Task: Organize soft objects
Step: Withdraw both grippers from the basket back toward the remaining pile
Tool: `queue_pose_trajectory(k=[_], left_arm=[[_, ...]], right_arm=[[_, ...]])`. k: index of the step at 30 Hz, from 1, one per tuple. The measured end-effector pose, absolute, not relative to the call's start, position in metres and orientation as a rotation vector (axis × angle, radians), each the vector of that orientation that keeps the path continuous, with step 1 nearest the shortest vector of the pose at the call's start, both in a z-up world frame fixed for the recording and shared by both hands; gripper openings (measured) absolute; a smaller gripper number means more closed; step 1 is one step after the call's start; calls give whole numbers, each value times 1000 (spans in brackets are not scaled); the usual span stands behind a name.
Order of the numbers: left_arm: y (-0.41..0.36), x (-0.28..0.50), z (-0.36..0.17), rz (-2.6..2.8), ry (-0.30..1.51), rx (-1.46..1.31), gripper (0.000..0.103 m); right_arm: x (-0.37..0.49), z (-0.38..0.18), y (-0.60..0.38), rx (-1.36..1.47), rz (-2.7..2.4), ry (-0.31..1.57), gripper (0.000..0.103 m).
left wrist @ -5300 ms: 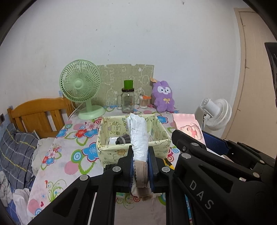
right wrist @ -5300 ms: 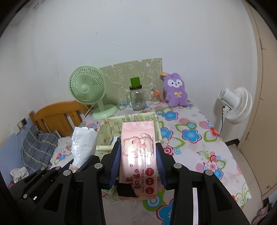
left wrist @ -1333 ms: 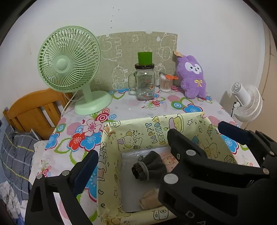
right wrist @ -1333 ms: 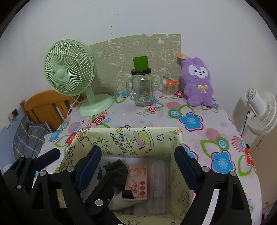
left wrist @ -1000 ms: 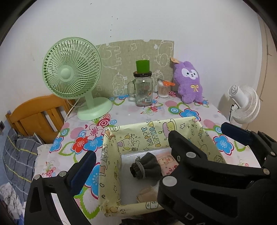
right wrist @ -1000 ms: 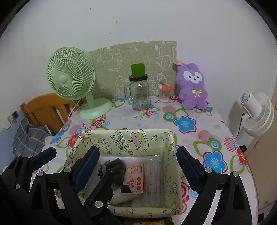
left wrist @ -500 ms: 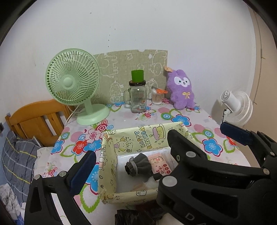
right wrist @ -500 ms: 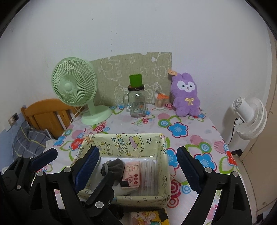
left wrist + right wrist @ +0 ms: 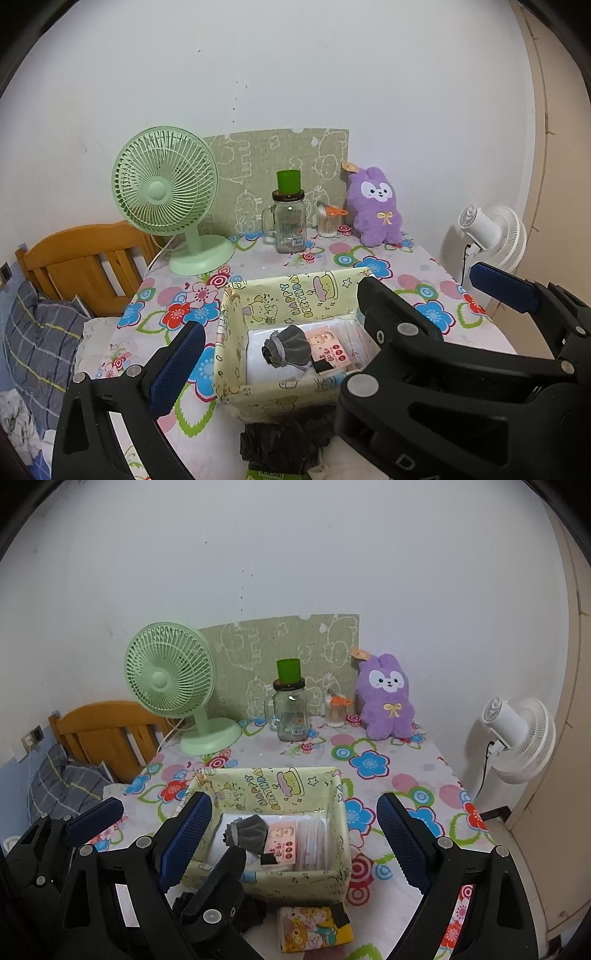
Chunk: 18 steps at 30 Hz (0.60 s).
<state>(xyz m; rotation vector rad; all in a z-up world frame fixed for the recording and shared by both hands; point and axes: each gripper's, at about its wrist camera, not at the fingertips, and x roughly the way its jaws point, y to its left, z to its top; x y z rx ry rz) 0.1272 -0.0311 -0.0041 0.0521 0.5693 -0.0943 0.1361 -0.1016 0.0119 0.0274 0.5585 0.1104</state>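
Right gripper [image 9: 293, 834]: jaws spread wide, nothing between the blue pads [image 9: 186, 834], no contact with any object. It hung above the near edge of the yellow cartoon-print box [image 9: 334, 812], the two pads framing the box from above.

Left gripper [image 9: 273, 354]: also spread wide and holding nothing. Only its left blue pad [image 9: 177, 365] showed clearly in its own view; the right finger was largely covered by the black body of the other gripper crossing in front. In the right wrist view the left gripper's finger tip [image 9: 96, 818] sat low at the left, clear of the box.

Box contents, seen from both cameras: a grey rolled sock [image 9: 247, 832] lay on a white soft pack [image 9: 255, 358] at the left side; a pink wet-wipes pack [image 9: 282, 843] lay flat beside the sock, touching it; a clear plastic-wrapped pack [image 9: 314, 843] filled the right side against the wall.

Outside the box, on the flowered tablecloth [image 9: 417, 786]: a black crumpled item [image 9: 280, 443] lay just in front of the near wall, and a yellow cartoon tissue pack [image 9: 314, 928] lay beside it, close to the box but apart from it.

At the back of the table stood a green fan [image 9: 170, 679], a glass jar [image 9: 290, 710] topped by a green cup and a purple plush rabbit [image 9: 386, 698].
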Motion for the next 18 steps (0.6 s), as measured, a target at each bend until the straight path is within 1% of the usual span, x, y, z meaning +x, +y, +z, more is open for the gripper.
queue_pose_trajectory(k=[14,18], left_arm=[[-35,84,5,-102,507,41,103],[-37,72,4,-112,498,36,103]], right_arm=[[89,24,-105,24,100,517,93],[74,25,-106,22,82,503,96]])
